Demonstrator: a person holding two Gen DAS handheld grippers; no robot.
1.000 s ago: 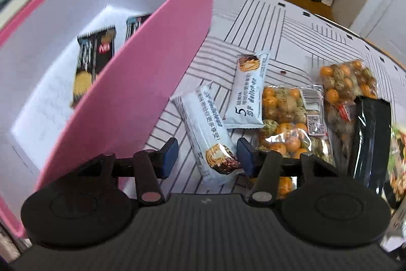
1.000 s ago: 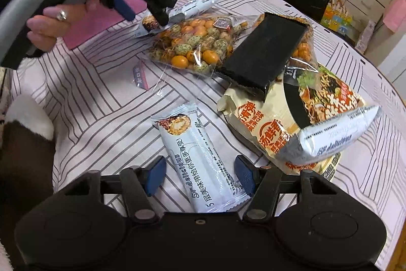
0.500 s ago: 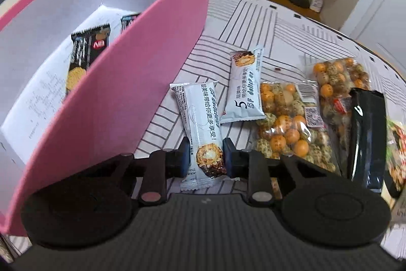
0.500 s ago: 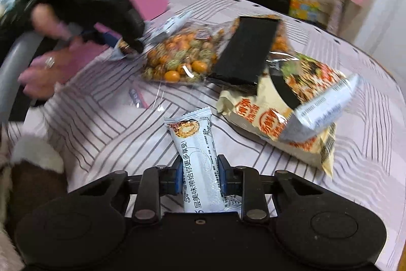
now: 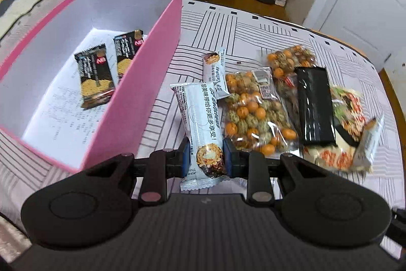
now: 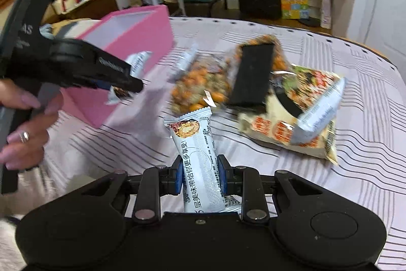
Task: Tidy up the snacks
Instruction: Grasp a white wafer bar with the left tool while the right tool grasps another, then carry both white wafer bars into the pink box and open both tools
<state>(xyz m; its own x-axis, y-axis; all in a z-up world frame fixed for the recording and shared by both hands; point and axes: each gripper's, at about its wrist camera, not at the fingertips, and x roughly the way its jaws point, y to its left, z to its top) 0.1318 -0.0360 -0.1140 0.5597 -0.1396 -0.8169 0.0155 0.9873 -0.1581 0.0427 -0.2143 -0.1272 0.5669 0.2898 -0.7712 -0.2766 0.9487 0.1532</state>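
Note:
My left gripper [image 5: 206, 158] is shut on a white snack bar [image 5: 200, 123] and holds it above the table, just right of the pink box [image 5: 154, 78]. The box holds two dark snack packs [image 5: 95, 75]. My right gripper [image 6: 200, 175] is shut on another white snack bar [image 6: 196, 151], lifted off the table. The left gripper with its bar also shows in the right wrist view [image 6: 121, 88], beside the pink box [image 6: 132, 42].
On the striped tablecloth lie another white bar [image 5: 215, 70], two clear bags of orange and green nuts [image 5: 253, 113], a black packet [image 5: 314, 103] and a noodle packet [image 6: 291, 118] with a white bar [image 6: 319, 108] on it. The table's edge curves at right.
Both grippers closed on their white snack bars and lifted them off the table. The left gripper rose, so the inside of the pink box shows more fully.

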